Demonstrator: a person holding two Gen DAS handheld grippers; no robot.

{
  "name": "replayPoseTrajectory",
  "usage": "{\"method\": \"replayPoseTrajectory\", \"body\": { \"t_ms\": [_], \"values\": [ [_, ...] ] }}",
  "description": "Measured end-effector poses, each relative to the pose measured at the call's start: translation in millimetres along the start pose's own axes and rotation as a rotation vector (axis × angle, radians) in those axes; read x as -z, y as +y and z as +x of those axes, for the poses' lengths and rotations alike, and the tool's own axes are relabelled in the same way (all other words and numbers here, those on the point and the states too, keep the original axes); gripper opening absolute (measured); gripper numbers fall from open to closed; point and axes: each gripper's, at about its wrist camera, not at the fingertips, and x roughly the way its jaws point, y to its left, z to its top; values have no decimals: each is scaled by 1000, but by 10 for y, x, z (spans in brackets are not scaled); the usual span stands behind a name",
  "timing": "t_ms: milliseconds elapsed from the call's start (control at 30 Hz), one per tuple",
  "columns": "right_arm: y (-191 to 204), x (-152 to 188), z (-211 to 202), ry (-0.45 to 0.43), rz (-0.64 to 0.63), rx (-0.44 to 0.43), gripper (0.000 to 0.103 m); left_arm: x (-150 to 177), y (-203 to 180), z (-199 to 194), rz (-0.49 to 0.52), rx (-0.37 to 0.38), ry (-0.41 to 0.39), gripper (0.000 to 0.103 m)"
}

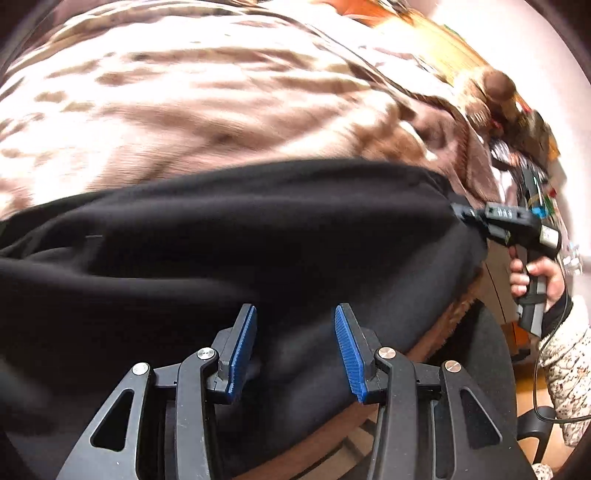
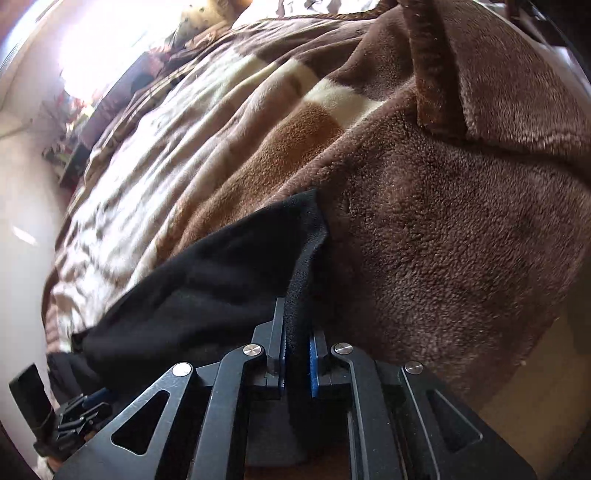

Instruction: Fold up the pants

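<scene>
Black pants (image 1: 258,229) lie across a brown and cream blanket (image 1: 184,92) on a bed. My left gripper (image 1: 295,325) is open just above the near part of the pants, with the cloth below and between its blue pads. My right gripper (image 2: 297,332) is shut on an edge of the pants (image 2: 221,266), and the black cloth stands up between its pads. In the left wrist view the right gripper (image 1: 465,214) shows at the far right corner of the pants, held by a hand.
The blanket (image 2: 443,203) covers the bed and is bunched in a fold at the upper right. A dark chair (image 1: 491,369) stands beside the bed. A cluttered shelf (image 1: 524,122) is at the far right, and a bright window (image 2: 103,33) lies beyond the bed.
</scene>
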Motion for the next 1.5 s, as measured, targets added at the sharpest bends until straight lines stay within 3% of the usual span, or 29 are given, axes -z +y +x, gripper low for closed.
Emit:
{"method": "replayPoseTrajectory", "body": {
  "t_ms": [100, 167, 300, 367, 400, 467, 567, 667, 767, 833, 900, 967, 1000, 1133, 1200, 1300, 1400, 1433, 1467, 1500],
  "values": [
    [5, -5, 7, 10, 5, -1, 11, -12, 387, -374, -77, -27, -73, 56],
    [-12, -35, -18, 14, 0, 35, 17, 27, 733, -727, -144, -93, -145, 56],
    [344, -53, -182, -74, -114, 242, 21, 179, 1504, -1442, -328, -273, -285, 56],
    [663, -13, -257, -133, -216, 271, 27, 322, 1904, -1760, -428, -379, -331, 56],
    [858, 11, -258, -143, -254, 247, 31, 388, 2073, -1895, -468, -418, -344, 56],
    [1398, 101, -183, -123, -345, 111, 31, 550, 2391, -2189, -540, -475, -395, 56],
    [2177, 289, -2, -87, -475, -45, 31, 759, 2755, -2541, -616, -510, -462, 56],
    [3115, 688, 256, 30, -624, -295, 32, 947, 3219, -2777, -761, -477, -483, 56],
    [3833, 1101, 508, 117, -772, -402, 32, 1121, 3489, -2911, -847, -442, -510, 58],
    [4332, 1462, 678, 170, -859, -475, 32, 1174, 3626, -2917, -856, -439, -455, 60],
    [4763, 1798, 834, 233, -899, -558, 32, 1214, 3767, -2839, -879, -373, -395, 63],
    [5093, 2141, 951, 294, -958, -622, 32, 1214, 3847, -2775, -899, -299, -401, 63],
    [5272, 2305, 1002, 307, -998, -632, 32, 1189, 3915, -2744, -900, -228, -413, 63],
    [5728, 2845, 1124, 334, -1120, -686, 37, 1039, 4039, -2586, -885, -210, -380, 73],
    [5805, 3042, 1128, 336, -1167, -683, 61, 1006, 4134, -2507, -903, -207, -354, 74],
    [5869, 3246, 1236, 318, -1229, -598, 62, 947, 4245, -2416, -913, -192, -331, 74],
    [5896, 3267, 1366, 320, -1186, -532, 62, 940, 4375, -2368, -978, -181, -351, 71],
    [5924, 3263, 1387, 312, -1166, -514, 61, 972, 4436, -2354, -1023, -160, -365, 64],
    [5920, 3259, 1376, 298, -1161, -499, 50, 1000, 4497, -2350, -1059, -130, -384, 47],
    [5931, 3266, 1358, 272, -1168, -471, 28, 1022, 4536, -2353, -1087, -84, -403, 41]
  ]
}}
